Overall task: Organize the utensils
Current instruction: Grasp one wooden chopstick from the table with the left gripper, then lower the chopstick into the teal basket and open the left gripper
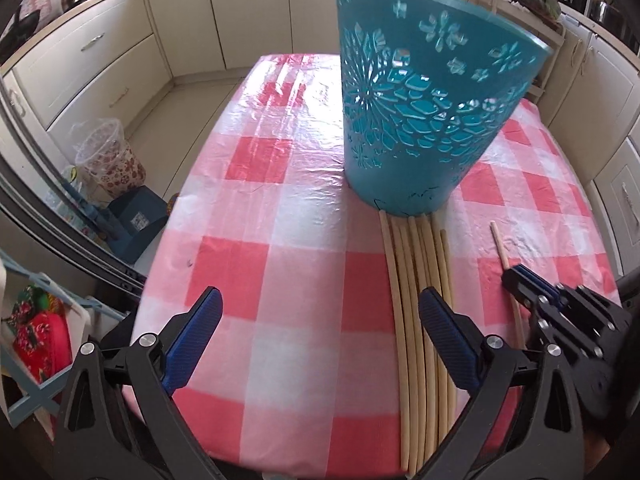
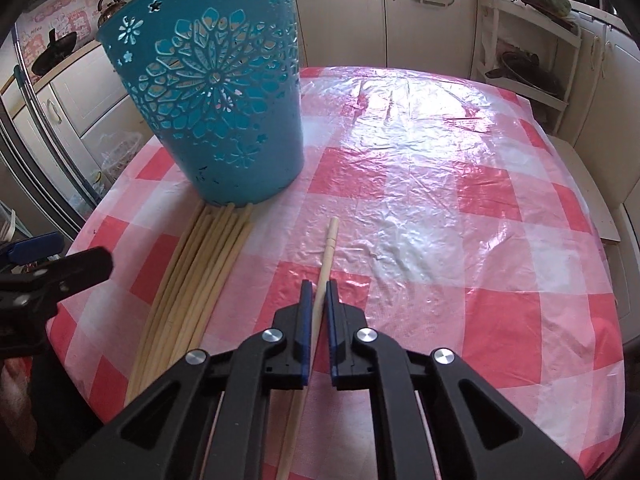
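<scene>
My right gripper (image 2: 319, 294) clamps a single pale wooden chopstick (image 2: 330, 240); only its view shows the pinch. My left gripper (image 1: 320, 312) gapes wide above the near table edge.

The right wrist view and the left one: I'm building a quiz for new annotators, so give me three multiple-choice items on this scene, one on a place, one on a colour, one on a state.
1. Where does the bundle of chopsticks lie?
A. inside the basket
B. on the tablecloth, far ends at the basket's base
C. on the floor

2. What colour is the basket?
A. teal
B. yellow
C. black

3. How does the right gripper stand?
A. wide open over bare cloth
B. shut on the basket's rim
C. shut on a single chopstick

Answers: 1 B, the sticks lie flat on the checked tablecloth and run up to the basket's foot. 2 A, its cut-out wall is teal in both views. 3 C, its pads press on the single chopstick, which lies apart from the bundle, while the left gripper is open.
</scene>
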Motion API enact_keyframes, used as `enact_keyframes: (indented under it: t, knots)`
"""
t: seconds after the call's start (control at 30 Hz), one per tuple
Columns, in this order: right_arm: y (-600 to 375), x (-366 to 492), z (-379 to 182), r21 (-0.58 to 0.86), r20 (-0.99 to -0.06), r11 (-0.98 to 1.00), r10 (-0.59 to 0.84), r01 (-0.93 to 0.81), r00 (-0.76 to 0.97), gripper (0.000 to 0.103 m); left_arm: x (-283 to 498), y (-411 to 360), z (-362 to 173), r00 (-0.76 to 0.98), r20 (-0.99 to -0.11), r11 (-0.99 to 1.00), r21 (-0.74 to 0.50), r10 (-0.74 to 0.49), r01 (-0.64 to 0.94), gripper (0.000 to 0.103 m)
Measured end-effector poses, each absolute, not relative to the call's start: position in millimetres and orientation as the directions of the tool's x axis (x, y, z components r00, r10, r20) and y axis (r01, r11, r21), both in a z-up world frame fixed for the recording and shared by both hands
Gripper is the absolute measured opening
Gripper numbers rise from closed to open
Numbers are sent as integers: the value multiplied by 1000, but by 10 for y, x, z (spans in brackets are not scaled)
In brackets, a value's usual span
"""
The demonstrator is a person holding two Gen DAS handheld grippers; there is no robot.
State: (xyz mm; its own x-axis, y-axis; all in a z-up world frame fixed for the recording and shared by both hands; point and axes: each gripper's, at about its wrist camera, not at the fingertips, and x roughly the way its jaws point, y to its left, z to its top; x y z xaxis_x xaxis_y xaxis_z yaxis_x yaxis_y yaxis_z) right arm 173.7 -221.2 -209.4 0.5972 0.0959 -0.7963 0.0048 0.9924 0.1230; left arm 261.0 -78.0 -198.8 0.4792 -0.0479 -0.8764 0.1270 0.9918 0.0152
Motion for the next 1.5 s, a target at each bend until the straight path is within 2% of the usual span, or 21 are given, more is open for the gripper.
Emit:
enact_keyframes:
  t: [0.17,0.3,0.47,0.53,0.6,0.73,0.77,0.97,1.17,1.23,1.37,1.5]
  knots:
    - [-2206,1784,-2105,148,-788,989,119,-1,604,8,2855,-902,-2205,444,-895,993,20,-32,112,80]
    - [-2238,1797,-2112,173,-781,985,141,-5,608,10,2951,-953,-2273,445,-895,995,19,-29,103,78]
    - [-2229,1815,-2123,184,-772,982,164,-31,615,24,3034,-1062,-2328,445,-895,993,47,-7,112,75]
    - [-2201,1815,-2125,175,-771,984,160,-37,617,25,3047,-1076,-2324,447,-894,992,41,-15,116,72]
    - [-2213,1828,-2130,180,-769,983,165,-38,617,25,3014,-1084,-2289,459,-888,991,36,-27,127,60]
    - [-2206,1802,-2139,198,-765,980,176,-35,619,25,3007,-1081,-2241,465,-882,985,13,-71,175,13]
    - [-2209,1811,-2140,198,-764,980,176,-35,621,25,3017,-1078,-2234,458,-885,982,5,-84,190,7]
    - [-2255,1812,-2144,238,-756,971,204,-28,622,25,2938,-818,-2109,412,-898,975,-69,-153,212,5]
    - [-2276,1824,-2143,254,-754,967,213,-23,622,25,2673,-329,-1383,500,-831,969,-180,-243,171,5]
    - [-2284,1824,-2144,256,-753,966,214,-22,622,25,2641,-201,-1036,552,-778,954,-243,-300,176,5]
    - [-2275,1819,-2144,257,-753,966,215,-23,622,25,2640,-174,-279,688,-602,911,-326,-406,252,5]
    - [-2279,1822,-2149,261,-750,965,219,-24,624,25,2758,-417,203,794,-427,893,-320,-433,316,5]
